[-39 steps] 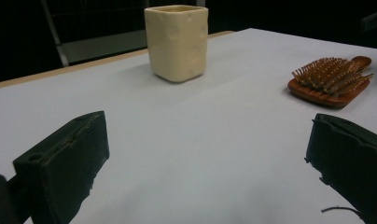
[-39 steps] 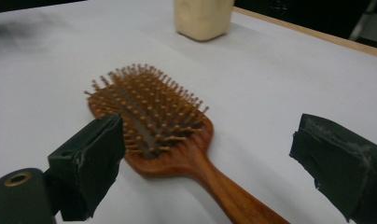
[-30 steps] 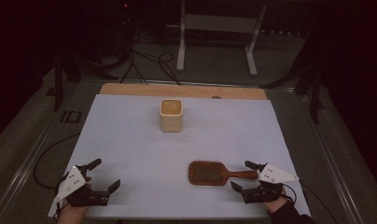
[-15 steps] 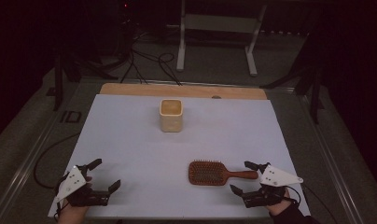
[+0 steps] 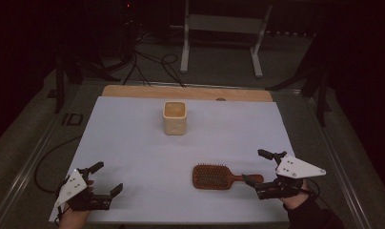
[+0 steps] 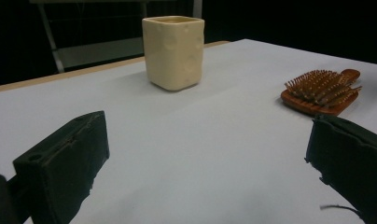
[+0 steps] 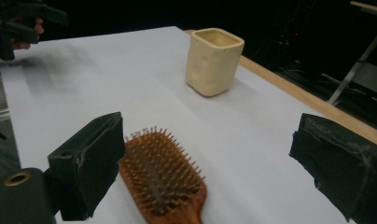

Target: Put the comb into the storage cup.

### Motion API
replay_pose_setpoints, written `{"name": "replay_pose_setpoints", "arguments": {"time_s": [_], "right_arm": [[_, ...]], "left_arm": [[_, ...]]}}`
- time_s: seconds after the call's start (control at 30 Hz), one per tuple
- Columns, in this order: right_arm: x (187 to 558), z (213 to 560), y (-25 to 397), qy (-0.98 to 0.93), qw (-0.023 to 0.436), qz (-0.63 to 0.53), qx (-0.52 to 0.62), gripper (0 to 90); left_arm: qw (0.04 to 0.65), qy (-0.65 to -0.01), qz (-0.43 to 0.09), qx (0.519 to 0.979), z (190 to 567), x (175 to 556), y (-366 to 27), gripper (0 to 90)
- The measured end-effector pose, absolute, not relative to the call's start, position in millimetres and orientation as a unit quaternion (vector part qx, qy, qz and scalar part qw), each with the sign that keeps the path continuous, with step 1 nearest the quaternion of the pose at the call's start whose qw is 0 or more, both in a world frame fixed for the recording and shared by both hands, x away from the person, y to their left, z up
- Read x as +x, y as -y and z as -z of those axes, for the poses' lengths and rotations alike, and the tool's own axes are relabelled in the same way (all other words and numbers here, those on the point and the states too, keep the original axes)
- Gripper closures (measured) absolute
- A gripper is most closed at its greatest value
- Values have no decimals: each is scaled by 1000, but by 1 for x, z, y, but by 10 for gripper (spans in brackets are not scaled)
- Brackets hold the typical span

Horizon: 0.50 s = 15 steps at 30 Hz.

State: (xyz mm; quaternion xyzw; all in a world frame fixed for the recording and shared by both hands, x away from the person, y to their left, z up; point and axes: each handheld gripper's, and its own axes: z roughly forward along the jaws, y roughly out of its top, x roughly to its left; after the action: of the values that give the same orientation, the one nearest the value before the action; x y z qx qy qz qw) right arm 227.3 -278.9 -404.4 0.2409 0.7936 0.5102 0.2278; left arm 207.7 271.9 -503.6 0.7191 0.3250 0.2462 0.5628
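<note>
Now we hold right gripper [image 5: 266, 172] jaws spread at hairbrush [image 5: 223, 177] handle end — long axis along tabletop's near edge, left gripper [image 5: 103, 179] open, far.

Only cup [image 5: 174, 118] (mid-table) and hairbrush [image 5: 218, 176] obstruct.

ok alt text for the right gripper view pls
A wooden hairbrush, bristles up, lies between the open black jaws of the right hand-held gripper on a white table. A cream square cup stands upright farther back.
</note>
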Motion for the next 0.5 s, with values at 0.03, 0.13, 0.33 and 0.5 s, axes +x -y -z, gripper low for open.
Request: {"name": "replay_pose_setpoints", "arguments": {"time_s": [0.03, 0.13, 0.33, 0.5], "right_arm": [[229, 403, 280, -793, 231, -509, 242, 86], [235, 399, 282, -793, 238, -505, 245, 86], [249, 397, 288, -793, 246, -496, 254, 86], [257, 399, 293, -793, 244, -493, 263, 87]], "left_arm": [[562, -325, -246, 719, 503, 208, -272, 0], [563, -323, -246, 720, 504, 208, -272, 1], [563, -323, -243, 721, 504, 209, -271, 1], [562, -323, -242, 722, 505, 209, -271, 1]]}}
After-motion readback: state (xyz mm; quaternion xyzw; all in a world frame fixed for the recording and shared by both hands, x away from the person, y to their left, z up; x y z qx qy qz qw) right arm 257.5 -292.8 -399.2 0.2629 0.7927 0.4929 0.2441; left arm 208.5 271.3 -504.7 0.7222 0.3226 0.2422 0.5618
